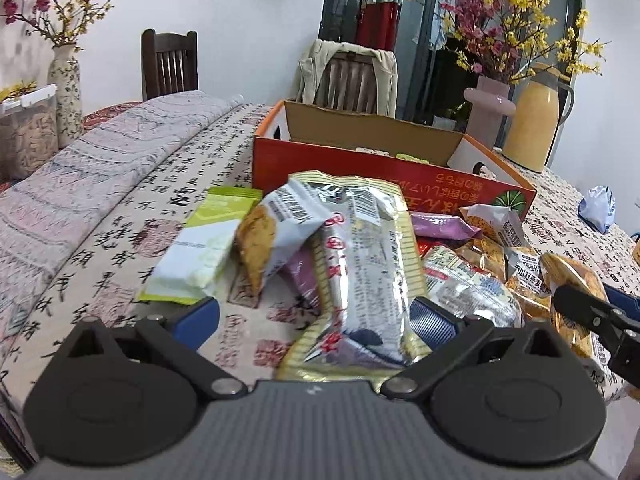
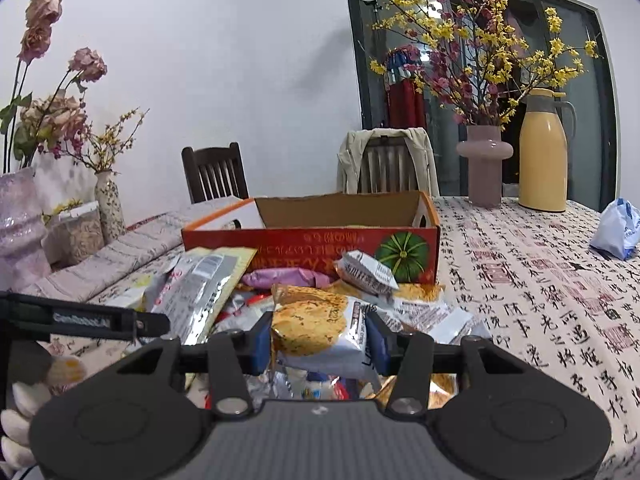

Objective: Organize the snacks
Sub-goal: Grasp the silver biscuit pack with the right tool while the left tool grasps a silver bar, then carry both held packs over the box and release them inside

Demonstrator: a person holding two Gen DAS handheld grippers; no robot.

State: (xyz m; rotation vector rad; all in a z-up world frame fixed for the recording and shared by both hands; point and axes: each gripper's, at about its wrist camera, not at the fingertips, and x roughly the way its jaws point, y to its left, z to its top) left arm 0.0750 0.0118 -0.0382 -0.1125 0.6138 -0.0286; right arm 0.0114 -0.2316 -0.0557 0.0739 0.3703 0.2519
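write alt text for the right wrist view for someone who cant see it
The right gripper is closed on a cracker packet above a heap of snack packets on a calligraphy-print tablecloth. Behind the heap is an open orange cardboard box; the left gripper reaches in from the left.

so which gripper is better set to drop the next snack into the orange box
Probably the right. The right gripper is shut on the round cracker pack, facing the orange box. The left gripper stands open around the long silver-and-yellow packet, gripping nothing.
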